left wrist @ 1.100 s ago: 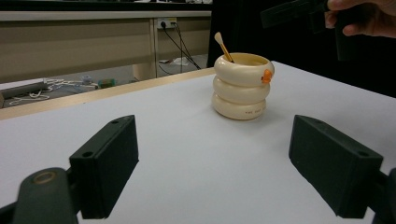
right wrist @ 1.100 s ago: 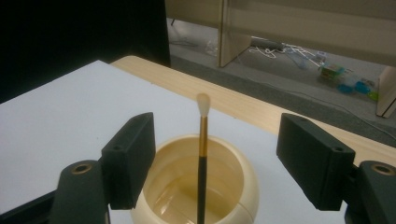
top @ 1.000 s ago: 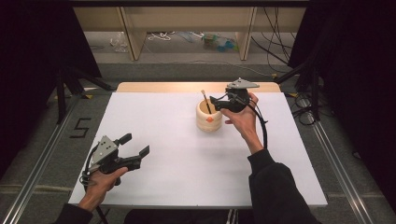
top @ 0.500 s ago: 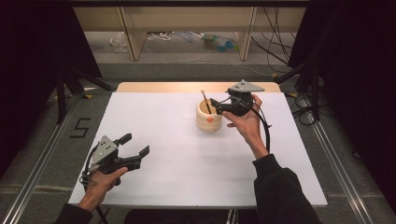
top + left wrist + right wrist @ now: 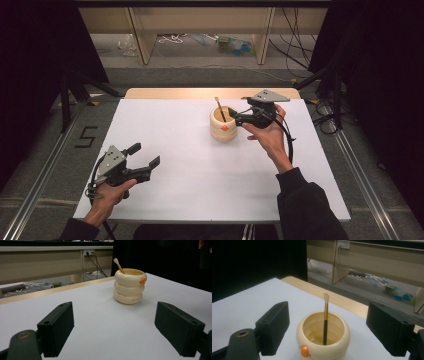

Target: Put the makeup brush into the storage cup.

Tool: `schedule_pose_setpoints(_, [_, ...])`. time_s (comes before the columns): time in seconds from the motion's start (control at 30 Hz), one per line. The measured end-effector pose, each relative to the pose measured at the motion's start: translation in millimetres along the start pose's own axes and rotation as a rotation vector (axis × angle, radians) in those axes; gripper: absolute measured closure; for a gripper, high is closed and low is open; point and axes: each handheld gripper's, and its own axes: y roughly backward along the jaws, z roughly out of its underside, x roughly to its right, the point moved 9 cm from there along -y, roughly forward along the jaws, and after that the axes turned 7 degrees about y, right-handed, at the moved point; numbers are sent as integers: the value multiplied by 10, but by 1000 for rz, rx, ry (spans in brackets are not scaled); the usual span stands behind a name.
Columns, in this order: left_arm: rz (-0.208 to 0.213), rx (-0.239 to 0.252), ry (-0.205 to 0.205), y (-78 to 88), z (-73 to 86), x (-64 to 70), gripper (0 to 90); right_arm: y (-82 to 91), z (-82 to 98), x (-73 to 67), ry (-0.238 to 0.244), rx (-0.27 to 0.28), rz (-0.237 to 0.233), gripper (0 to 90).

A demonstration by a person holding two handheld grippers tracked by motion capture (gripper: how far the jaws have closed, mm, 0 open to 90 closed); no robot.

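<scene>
A cream ringed cup (image 5: 223,126) with an orange knob stands on the white table (image 5: 200,190), right of centre toward the back. A thin brush (image 5: 220,108) stands in it, bristle tip up. My right gripper (image 5: 237,113) hovers at the cup's right rim, open, with nothing in it. In the right gripper view the cup (image 5: 323,340) and brush (image 5: 325,317) sit just ahead between the spread jaws. My left gripper (image 5: 145,155) rests open and empty near the table's front left. In the left gripper view the cup (image 5: 128,286) stands well ahead of it.
A wooden strip (image 5: 170,93) edges the table's far side. Beyond it are shelf legs, loose cables and clutter (image 5: 232,45) on the floor. Metal rails (image 5: 42,175) run along both sides of the table. Dark curtains close in left and right.
My right gripper has drifted slightly to the right beside the cup, staying open. The left gripper, the cup and the brush have not moved.
</scene>
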Motion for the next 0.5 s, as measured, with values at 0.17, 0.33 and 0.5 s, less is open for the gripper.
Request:
schedule_pose_setpoints(0.17, [-2, -1, 3, -4, 3, -5, 155, 76, 38, -19, -7, 4, -14, 195])
schedule_pose_setpoints(0.33, [-3, -2, 1, -2, 3, -13, 155, 145, 44, -31, -15, 7, -6, 191])
schedule_pose_setpoints(0.5, [-2, -1, 3, 1, 1, -7, 155, 214, 51, -62, -21, 22, -14, 181])
